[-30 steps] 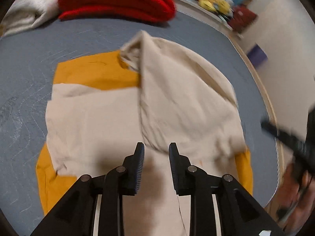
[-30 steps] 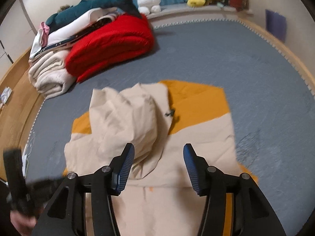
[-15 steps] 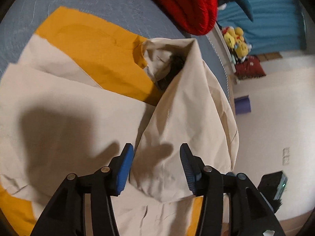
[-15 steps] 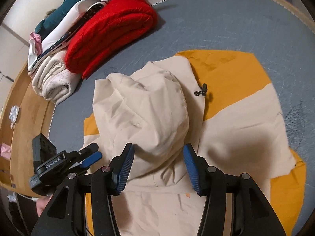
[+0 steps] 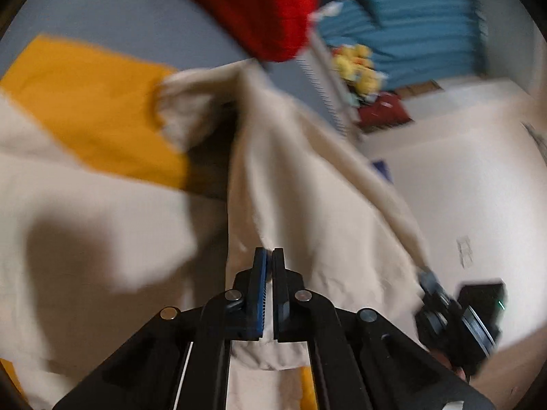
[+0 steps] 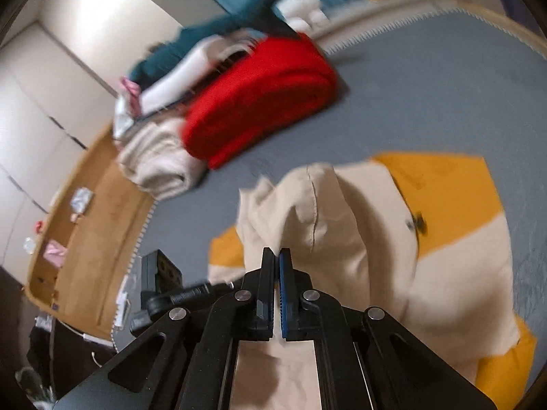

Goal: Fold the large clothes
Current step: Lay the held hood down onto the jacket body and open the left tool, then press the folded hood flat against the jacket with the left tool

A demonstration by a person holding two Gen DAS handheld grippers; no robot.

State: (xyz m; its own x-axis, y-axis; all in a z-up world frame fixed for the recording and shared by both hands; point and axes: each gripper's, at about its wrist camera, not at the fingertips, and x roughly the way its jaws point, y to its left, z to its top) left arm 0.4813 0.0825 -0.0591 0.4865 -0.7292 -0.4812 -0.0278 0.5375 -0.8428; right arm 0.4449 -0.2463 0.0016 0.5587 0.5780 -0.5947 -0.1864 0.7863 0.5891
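Observation:
A large beige and orange hooded garment (image 5: 102,212) lies on the grey bed; it also shows in the right wrist view (image 6: 454,273). Its beige hood (image 5: 307,205) is raised off the body of the garment. My left gripper (image 5: 268,256) is shut on the hood's lower edge. My right gripper (image 6: 277,256) is shut on the hood (image 6: 324,218) from the other side. Each gripper shows in the other's view: the right one (image 5: 444,307) at the lower right, the left one (image 6: 164,294) at the lower left.
A folded red blanket (image 6: 259,102) and a stack of folded white and teal items (image 6: 160,157) lie at the far side of the bed. A wooden bed ledge (image 6: 85,232) with small items runs along the left. Yellow plush toys (image 5: 355,65) sit beyond the bed.
Both grippers have closed from open onto the hood's edge. The hood has been lifted off the garment's body. Both cameras have moved in closer.

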